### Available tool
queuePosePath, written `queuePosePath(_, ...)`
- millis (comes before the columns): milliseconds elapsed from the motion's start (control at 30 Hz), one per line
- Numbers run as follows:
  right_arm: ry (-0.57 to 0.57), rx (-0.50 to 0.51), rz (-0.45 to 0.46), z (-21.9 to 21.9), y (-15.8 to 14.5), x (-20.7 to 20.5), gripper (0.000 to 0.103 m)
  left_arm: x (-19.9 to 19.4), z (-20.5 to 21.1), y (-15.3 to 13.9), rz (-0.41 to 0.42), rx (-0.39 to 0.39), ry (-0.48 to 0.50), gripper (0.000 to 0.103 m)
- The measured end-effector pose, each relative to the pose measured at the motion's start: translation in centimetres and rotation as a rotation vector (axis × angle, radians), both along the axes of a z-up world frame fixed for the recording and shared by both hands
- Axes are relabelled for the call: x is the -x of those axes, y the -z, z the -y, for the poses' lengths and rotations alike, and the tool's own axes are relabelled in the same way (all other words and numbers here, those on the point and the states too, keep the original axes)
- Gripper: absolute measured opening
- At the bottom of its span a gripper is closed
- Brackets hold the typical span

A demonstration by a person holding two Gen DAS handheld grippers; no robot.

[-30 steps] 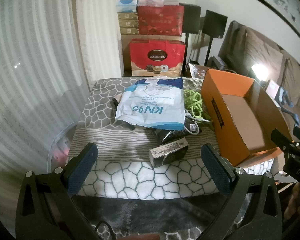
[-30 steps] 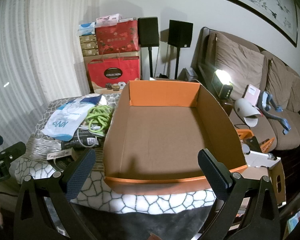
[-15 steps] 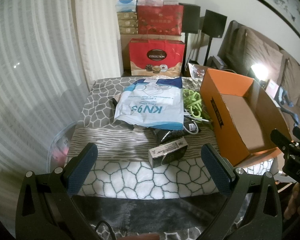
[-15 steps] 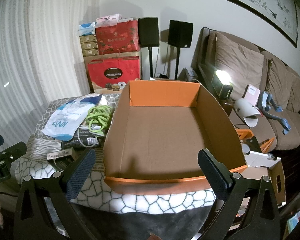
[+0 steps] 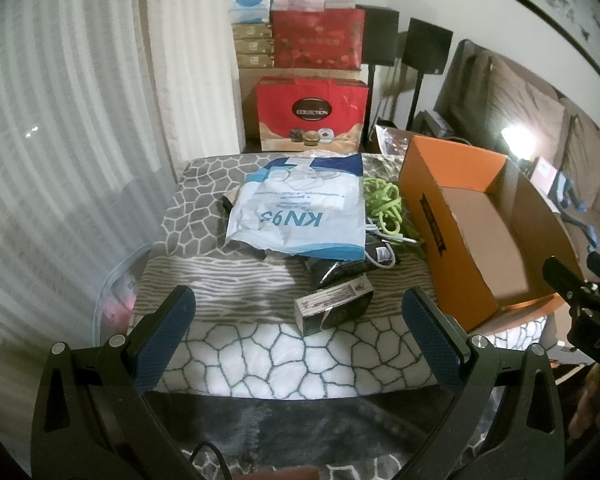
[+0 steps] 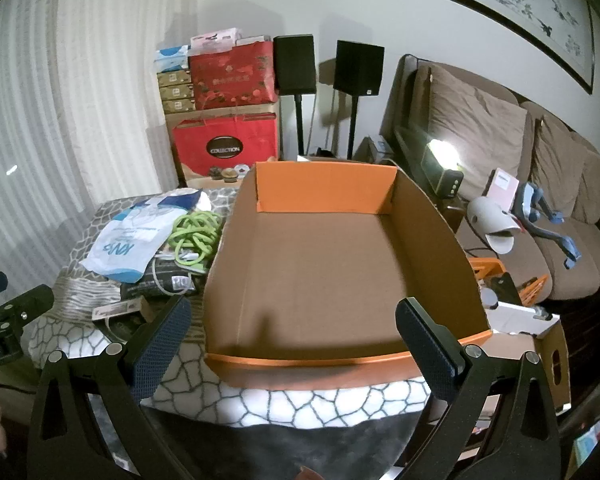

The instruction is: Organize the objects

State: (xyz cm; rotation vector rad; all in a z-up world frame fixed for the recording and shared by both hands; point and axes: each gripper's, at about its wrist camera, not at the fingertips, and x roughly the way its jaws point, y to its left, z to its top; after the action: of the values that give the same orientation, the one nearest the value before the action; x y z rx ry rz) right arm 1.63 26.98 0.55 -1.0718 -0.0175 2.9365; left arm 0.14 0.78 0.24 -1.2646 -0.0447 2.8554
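Note:
An empty orange cardboard box stands on the right of a patterned cloth-covered table; it also shows in the left wrist view. Left of it lie a white KN95 bag, a green coiled cable, a black packet and a small dark box. My left gripper is open and empty, hovering before the small box. My right gripper is open and empty at the orange box's near edge.
Red gift bags and stacked boxes stand behind the table. Two black speakers on stands and a brown sofa with a lamp and loose items are to the right. A curtain hangs on the left.
The left gripper has drifted very slightly; the table objects and the right gripper have not visibly moved.

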Motion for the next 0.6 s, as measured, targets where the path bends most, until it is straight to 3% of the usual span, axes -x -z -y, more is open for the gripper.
queuePosePath(300, 0.007, -0.002, 0.002, -0.4, -0.1, 0.1, 0.103, 0.9, -1.1, 0.6, 0.000, 0.001, 0.006, 0.103)
queuePosePath(600, 0.043, -0.015, 0.008, -2.7, -0.1, 1.4, 0.103, 3.9, 0.7, 1.0, 0.022, -0.012, -0.010, 0.103)
